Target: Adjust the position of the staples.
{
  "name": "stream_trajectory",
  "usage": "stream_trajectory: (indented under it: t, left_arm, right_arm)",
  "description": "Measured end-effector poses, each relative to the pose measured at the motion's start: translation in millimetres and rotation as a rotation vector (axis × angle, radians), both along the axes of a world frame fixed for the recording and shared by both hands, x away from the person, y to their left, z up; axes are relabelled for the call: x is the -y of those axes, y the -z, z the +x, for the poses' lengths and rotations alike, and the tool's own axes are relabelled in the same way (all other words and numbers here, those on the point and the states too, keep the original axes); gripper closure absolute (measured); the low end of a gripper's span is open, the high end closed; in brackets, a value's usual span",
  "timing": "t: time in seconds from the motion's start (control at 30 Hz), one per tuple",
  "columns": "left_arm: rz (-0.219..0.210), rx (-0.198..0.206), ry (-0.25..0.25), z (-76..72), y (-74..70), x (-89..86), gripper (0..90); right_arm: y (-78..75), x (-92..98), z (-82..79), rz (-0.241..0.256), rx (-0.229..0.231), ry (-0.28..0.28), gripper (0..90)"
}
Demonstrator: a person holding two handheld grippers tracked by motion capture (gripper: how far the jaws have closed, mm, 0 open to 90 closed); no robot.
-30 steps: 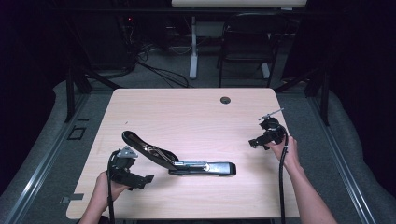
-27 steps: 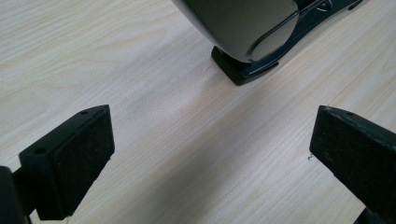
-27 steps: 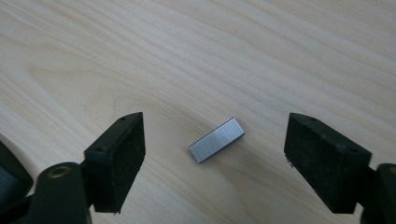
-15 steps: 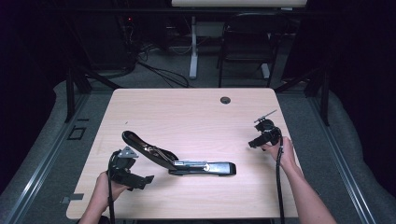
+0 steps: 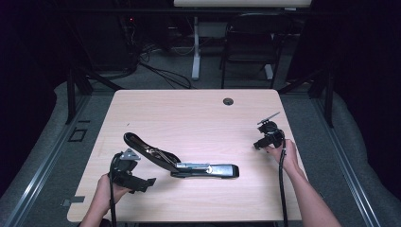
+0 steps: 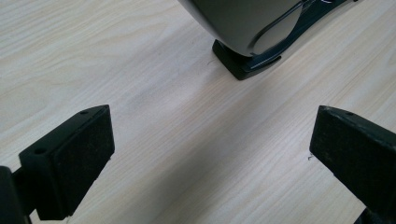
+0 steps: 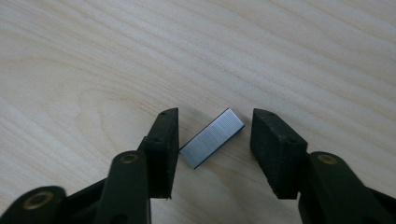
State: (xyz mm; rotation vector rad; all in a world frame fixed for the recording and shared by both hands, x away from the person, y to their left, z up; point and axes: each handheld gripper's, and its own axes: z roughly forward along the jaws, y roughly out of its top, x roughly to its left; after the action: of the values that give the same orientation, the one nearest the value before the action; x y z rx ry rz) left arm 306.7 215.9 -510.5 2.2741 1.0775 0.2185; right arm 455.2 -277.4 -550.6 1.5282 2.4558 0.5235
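1. Your table (image 5: 198,113) carries the whole job: a pale wood top, bare around the work apart from a small round grommet (image 5: 228,101) near its far edge.
2. The stapler (image 5: 189,163) lies near the front edge, left of centre, its top arm swung up and back so the magazine is exposed. By the look of it, the opening is done and the loading is left.
3. Your left gripper (image 5: 142,182) rests just beside the stapler's raised end, jaws spread wide and holding nothing; in the left gripper view the stapler's dark foot (image 6: 243,63) sits just ahead of them.
4. Your right gripper (image 7: 212,144) is down on the table well to the right, jaws parted on either side of the staple strip (image 7: 211,137) but not yet closed on it.
5. The strip lies flat and slanted between the pads, near the left one. Nothing blocks the way back to the stapler; the grasp, the carry and the seating all appear to remain.
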Motion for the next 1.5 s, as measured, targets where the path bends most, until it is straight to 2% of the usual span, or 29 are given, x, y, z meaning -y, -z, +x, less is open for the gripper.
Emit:
stream_trajectory:
  t: [0.27,0.43,0.57,0.63,0.73,0.8,0.97,1.23,1.37,1.5]
  left_arm:
    - [0.004,-0.001,0.000,0.0,0.3,0.3,0.0]
    - [0.005,-0.002,0.001,0.0,0.5,0.4,0.0]
    - [0.002,-0.005,0.002,0.0,0.7,0.5,0.0]
    - [0.002,-0.006,0.004,-0.2,0.9,0.7,0.0]
    - [0.006,-0.007,0.007,-0.4,1.1,1.0,0.0]
    - [0.011,-0.007,0.008,-0.8,1.2,1.4,0.0]
    - [0.003,0.002,0.007,-1.1,0.2,0.4,0.0]
    - [0.010,0.002,0.004,-1.3,0.4,1.1,0.0]
    - [0.011,0.004,-0.005,-1.2,0.8,-0.6,0.0]
    - [0.009,0.010,-0.004,-0.7,0.2,-0.2,0.0]
  right_arm:
    - [-2.2,2.1,-0.6,-0.001,0.000,0.014,77.5]
    - [-3.5,1.8,-1.1,-0.009,0.006,0.009,78.2]
    - [-10.3,3.0,-2.9,-0.006,0.020,0.004,78.2]
    - [-18.0,3.0,-6.3,0.020,0.046,0.007,78.2]
    - [-23.8,2.9,-8.8,0.018,0.055,-0.011,78.1]
    - [-27.3,0.4,-12.5,0.031,0.077,-0.009,78.1]
    - [-37.4,-1.7,-21.7,0.017,0.078,-0.050,78.1]
    - [-50.3,-1.1,-41.7,0.027,0.090,-0.065,78.1]
    - [-51.3,-7.9,-54.6,0.046,0.074,-0.073,78.0]
    - [-49.0,-19.5,-67.6,0.042,0.057,-0.097,78.0]
